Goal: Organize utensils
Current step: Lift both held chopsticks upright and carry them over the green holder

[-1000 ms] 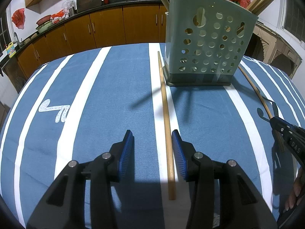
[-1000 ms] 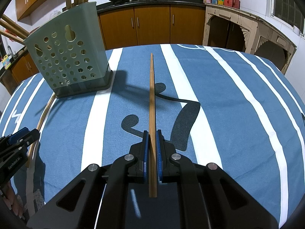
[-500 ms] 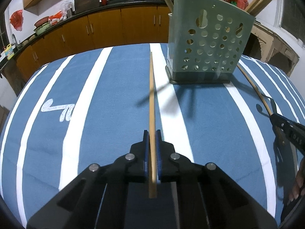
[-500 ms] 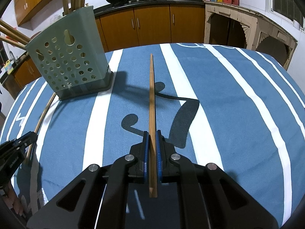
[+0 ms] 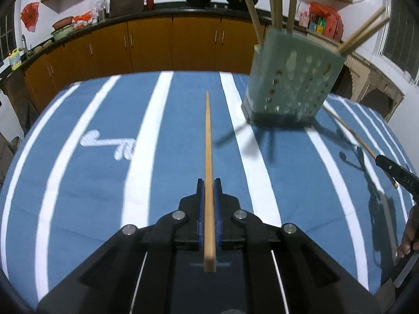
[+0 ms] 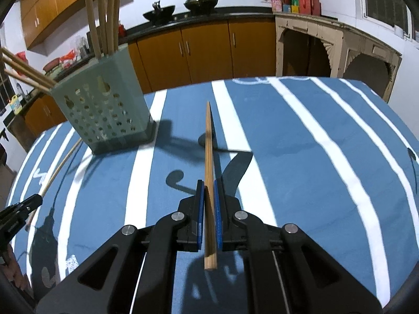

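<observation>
The table (image 5: 78, 183), covered in a blue cloth with white stripes, fills the ground ahead of both pairs of fingers, with brown kitchen cabinets (image 5: 157, 47) beyond its far edge. On it stands the pale green perforated utensil holder (image 5: 290, 78), ahead and to the right of the left gripper (image 5: 209, 183) and ahead and to the left of the right gripper (image 6: 209, 183); several wooden sticks (image 6: 104, 13) rise from its top and two more lean out of one side. The left gripper's fingers (image 5: 200, 209) are clenched on a wooden chopstick (image 5: 208, 144), which runs straight forward from between the blue pads, its thin tip out over the cloth and its blunt end sticking back behind them. The right gripper's fingers (image 6: 200, 209) are likewise clamped on a second chopstick (image 6: 209, 144), which points forward, slightly skewed between the pads. In the left wrist view the right gripper shows at the right edge with its chopstick reaching toward the holder's base, and part of a hand (image 5: 408, 238) sits below it.
</observation>
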`<action>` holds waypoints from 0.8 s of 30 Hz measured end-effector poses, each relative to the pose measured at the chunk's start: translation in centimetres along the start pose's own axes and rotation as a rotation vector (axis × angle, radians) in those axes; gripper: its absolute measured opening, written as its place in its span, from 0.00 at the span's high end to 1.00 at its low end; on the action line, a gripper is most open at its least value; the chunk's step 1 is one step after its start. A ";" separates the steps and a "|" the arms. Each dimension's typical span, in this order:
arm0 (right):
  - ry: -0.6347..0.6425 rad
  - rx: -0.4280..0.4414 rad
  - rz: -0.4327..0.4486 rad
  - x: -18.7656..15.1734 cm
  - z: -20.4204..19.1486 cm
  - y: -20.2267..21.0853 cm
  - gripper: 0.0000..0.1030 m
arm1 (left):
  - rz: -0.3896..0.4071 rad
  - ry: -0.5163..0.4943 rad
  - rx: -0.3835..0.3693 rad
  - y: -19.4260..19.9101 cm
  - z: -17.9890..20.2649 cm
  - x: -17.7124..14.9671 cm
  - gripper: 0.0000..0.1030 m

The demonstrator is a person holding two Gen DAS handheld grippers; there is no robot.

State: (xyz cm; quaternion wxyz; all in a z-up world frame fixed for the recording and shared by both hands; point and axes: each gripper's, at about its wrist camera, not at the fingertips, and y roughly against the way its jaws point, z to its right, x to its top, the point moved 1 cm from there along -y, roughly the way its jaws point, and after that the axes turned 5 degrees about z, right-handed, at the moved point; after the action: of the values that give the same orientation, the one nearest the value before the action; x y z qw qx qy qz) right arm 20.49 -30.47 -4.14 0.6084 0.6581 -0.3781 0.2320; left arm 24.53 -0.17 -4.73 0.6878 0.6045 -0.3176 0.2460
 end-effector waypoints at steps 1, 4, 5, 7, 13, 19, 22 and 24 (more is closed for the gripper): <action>-0.003 0.001 0.010 0.3 0.1 0.3 0.92 | 0.010 0.003 0.000 0.3 0.0 0.3 0.92; -0.009 0.006 0.040 1.1 0.7 0.9 0.92 | 0.048 0.017 -0.003 1.7 -0.6 1.2 0.92; -0.010 0.008 0.047 1.4 1.0 1.1 0.92 | 0.057 0.020 -0.004 1.9 -0.6 1.5 0.92; -0.013 0.010 0.069 1.8 1.0 1.6 0.92 | 0.081 0.029 -0.007 2.7 -0.8 2.0 0.92; -0.023 0.018 0.113 2.7 1.3 2.8 0.92 | 0.150 0.049 -0.025 4.8 -1.1 3.2 0.92; -0.029 0.026 0.162 3.6 1.3 4.1 0.92 | 0.216 0.065 -0.041 6.8 -1.5 4.3 0.92; -0.027 0.027 0.181 4.0 1.2 4.6 0.92 | 0.247 0.077 -0.046 7.6 -1.6 4.8 0.92; -0.019 0.022 0.175 4.1 1.2 4.4 0.92 | 0.256 0.076 -0.040 7.7 -1.8 4.9 0.92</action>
State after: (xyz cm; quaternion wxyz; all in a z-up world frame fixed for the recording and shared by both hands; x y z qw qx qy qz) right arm 19.30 -32.36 1.57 0.5749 0.6312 -0.4374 0.2824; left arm 22.52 2.52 3.94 0.6742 0.5354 -0.3710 0.3482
